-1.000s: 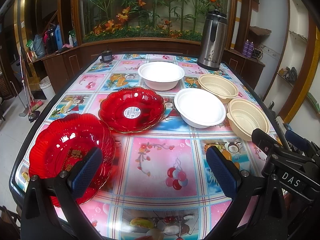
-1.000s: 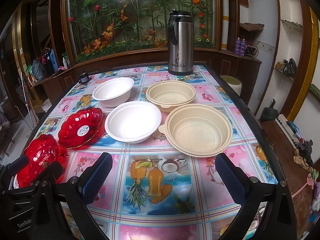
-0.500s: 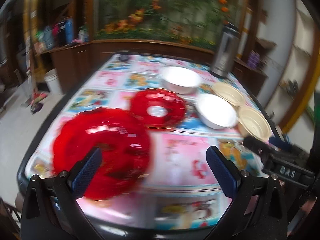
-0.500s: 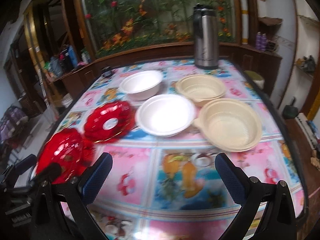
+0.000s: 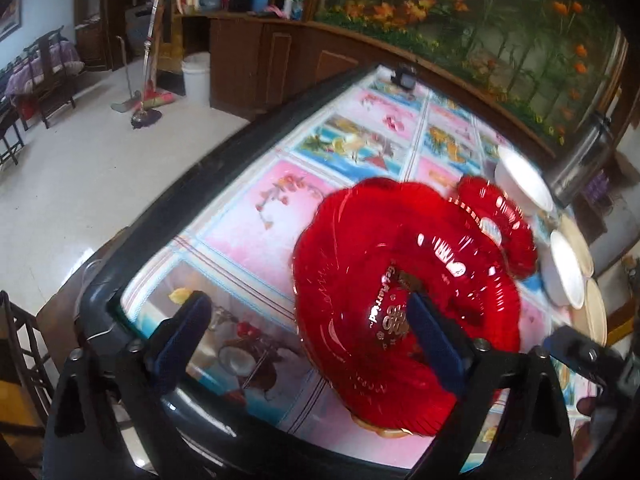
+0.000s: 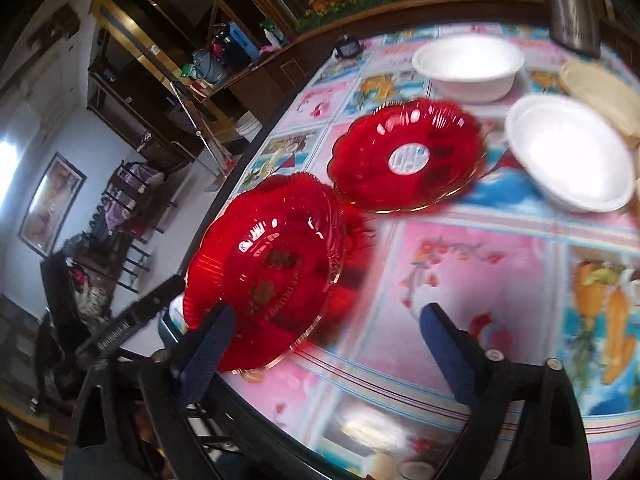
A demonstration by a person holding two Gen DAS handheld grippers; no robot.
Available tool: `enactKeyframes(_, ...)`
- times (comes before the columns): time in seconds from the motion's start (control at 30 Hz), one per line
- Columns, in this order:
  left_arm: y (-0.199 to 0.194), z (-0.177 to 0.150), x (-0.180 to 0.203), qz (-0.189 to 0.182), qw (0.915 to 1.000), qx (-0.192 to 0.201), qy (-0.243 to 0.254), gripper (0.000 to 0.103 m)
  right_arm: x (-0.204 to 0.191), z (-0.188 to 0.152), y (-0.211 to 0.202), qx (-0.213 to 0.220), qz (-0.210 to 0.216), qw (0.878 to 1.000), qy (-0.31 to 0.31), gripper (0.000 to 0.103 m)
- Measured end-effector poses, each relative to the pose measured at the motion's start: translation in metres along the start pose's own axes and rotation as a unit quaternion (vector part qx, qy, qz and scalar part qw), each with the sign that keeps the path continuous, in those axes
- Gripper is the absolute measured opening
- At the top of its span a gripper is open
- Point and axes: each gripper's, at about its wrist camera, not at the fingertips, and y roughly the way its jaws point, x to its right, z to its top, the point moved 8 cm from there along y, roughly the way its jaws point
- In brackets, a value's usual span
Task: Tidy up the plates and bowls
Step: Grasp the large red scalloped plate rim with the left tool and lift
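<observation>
left hand-held gripper [image 5: 308, 336] spread | near red plate [image 5: 404, 280] under its right finger (tilted) | right hand-held gripper [image 6: 328, 344] spread

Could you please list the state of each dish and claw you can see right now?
Near red plate: on the table edge, upright, empty.
Far red plate: flat on the table, sticker in its middle.
Near white bowl: upright, empty.
Far white bowl: upright, empty.
Left claw: open, holding nothing.
Right claw: open, holding nothing.
</observation>
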Motion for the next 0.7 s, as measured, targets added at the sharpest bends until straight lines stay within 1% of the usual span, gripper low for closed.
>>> enactKeyframes(0.03, 0.006, -0.001, 0.002, -0.001, 1.0000, -0.007, 0.003, 0.093, 0.003, 0.001, 0.008, -0.010, 0.002, 1.000, 0.013, 0.085)
enactKeyframes(0.1, 0.016, -0.004, 0.003, -0.005, 0.9997, -0.023, 0.005, 0.083, 0.009, 0.003, 0.025, -0.028, -0.004, 0.999, 0.032, 0.076)
enactKeyframes(0.13, 0.020, -0.005, 0.001, -0.008, 0.9996, -0.028, 0.004, 0.081, 0.012, 0.002, 0.029, -0.037, -0.002, 0.999, 0.039, 0.070)
enactKeyframes(0.17, 0.025, -0.007, 0.001, -0.006, 0.9994, -0.034, 0.002, 0.077, 0.013, 0.002, 0.036, -0.044, -0.001, 0.998, 0.046, 0.066)
enactKeyframes(0.2, 0.026, -0.010, -0.001, -0.006, 0.9993, -0.037, 0.000, 0.062, 0.012, 0.002, 0.041, -0.049, 0.003, 0.998, 0.050, 0.064)
enactKeyframes(0.23, 0.030, -0.012, -0.001, -0.007, 0.9990, -0.045, -0.003, 0.053, 0.014, 0.003, 0.047, -0.051, 0.000, 0.997, 0.049, 0.059)
enactKeyframes(0.27, 0.032, -0.014, -0.002, -0.008, 0.9986, -0.052, -0.004, 0.034, 0.014, 0.003, 0.051, -0.055, -0.005, 0.997, 0.049, 0.051)
enactKeyframes(0.3, 0.037, -0.017, -0.003, -0.009, 0.9980, -0.063, -0.005, 0.018, 0.014, 0.002, 0.056, -0.060, -0.010, 0.997, 0.050, 0.046)
enactKeyframes(0.33, 0.037, -0.017, -0.003, -0.015, 0.9981, -0.060, -0.005, 0.017, 0.015, 0.002, 0.060, -0.065, -0.014, 0.997, 0.048, 0.034)
enactKeyframes(0.37, 0.036, -0.018, -0.003, -0.015, 0.9982, -0.058, -0.004, 0.017, 0.015, 0.001, 0.065, -0.071, -0.020, 0.996, 0.046, 0.017)
enactKeyframes(0.4, 0.036, -0.018, -0.003, -0.015, 0.9982, -0.058, -0.003, 0.016, 0.015, 0.000, 0.068, -0.074, -0.022, 0.996, 0.045, 0.016)
enactKeyframes(0.43, 0.036, -0.017, -0.003, -0.015, 0.9982, -0.058, -0.004, 0.016, 0.011, -0.001, 0.068, -0.073, -0.017, 0.996, 0.042, 0.012)
enactKeyframes(0.5, 0.029, -0.015, -0.008, -0.012, 0.9987, -0.049, -0.008, 0.016, 0.006, 0.001, 0.068, -0.065, -0.034, 0.997, 0.025, 0.011)
enactKeyframes(0.7, 0.001, 0.008, -0.022, -0.009, 0.9996, -0.003, -0.026, 0.016, -0.022, 0.013, 0.062, -0.040, -0.012, 0.999, -0.005, 0.011)
